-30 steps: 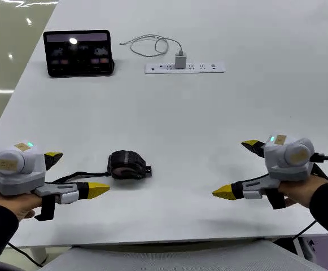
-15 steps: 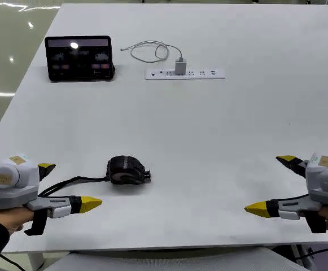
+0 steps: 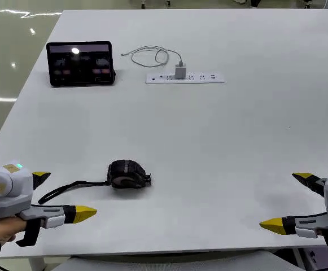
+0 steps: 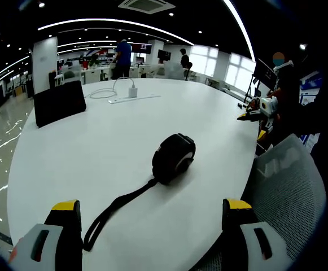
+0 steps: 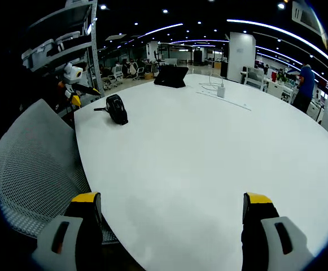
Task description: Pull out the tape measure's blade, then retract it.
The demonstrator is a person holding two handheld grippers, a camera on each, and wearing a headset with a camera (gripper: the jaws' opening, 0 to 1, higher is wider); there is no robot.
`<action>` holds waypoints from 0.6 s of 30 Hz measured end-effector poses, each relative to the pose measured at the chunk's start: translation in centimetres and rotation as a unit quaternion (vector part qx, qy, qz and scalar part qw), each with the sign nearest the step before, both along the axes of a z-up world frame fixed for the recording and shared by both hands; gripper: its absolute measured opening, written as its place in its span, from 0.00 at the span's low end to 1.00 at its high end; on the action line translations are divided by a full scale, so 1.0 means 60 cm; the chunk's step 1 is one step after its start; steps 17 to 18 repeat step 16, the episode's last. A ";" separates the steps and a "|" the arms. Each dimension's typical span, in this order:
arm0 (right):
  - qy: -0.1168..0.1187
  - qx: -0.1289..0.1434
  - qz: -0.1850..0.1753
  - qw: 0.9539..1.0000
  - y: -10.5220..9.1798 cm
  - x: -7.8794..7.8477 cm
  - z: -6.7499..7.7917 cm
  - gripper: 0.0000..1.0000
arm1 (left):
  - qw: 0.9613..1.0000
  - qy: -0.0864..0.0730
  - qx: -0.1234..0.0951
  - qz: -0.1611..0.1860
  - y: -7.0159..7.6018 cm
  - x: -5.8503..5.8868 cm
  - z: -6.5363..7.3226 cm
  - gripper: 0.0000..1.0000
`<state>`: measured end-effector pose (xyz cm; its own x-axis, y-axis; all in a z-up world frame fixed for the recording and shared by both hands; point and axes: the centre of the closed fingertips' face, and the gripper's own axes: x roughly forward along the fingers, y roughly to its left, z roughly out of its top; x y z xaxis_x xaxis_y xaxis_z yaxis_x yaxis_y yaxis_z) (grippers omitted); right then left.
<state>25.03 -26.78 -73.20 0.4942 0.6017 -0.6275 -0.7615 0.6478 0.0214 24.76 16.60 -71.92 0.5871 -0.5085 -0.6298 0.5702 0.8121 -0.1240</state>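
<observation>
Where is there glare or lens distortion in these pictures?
Head view: ceiling lights glare on the glossy floor at left and on the tablet screen; the tape measure is sharp. Both gripper views: fisheye bends the table edge round.

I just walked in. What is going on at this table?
A person works at a white table, holding a tool in each hand. The left hand-held gripper and the right hand-held gripper are both open and hold nothing. The tape measure lies on the table near the left one, with its black strap trailing toward it. The blade is not pulled out. A tablet and a power strip are at the far side.
</observation>
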 end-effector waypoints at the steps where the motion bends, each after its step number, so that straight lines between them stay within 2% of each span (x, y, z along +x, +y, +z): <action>1: 0.000 0.001 0.000 1.000 0.001 0.000 0.002 1.00 | 1.000 -0.005 0.003 0.002 0.001 0.002 0.000 1.00; 3: 0.001 0.000 0.002 1.000 0.000 0.000 0.001 1.00 | 1.000 0.004 -0.008 -0.002 -0.006 0.000 -0.001 1.00; 5: -0.006 -0.005 0.009 1.000 -0.002 0.001 0.002 1.00 | 1.000 0.000 -0.001 -0.006 -0.008 0.001 -0.002 1.00; 6: -0.005 -0.004 0.009 1.000 -0.002 0.001 0.002 1.00 | 1.000 0.004 0.001 -0.007 -0.009 0.001 -0.004 1.00; 7: -0.002 -0.001 0.007 1.000 -0.004 0.001 0.002 1.00 | 1.000 0.000 0.000 -0.006 -0.009 0.002 -0.002 1.00; 18: 0.000 -0.001 0.005 1.000 -0.009 0.006 0.001 1.00 | 1.000 0.005 -0.002 -0.004 -0.007 0.002 -0.001 1.00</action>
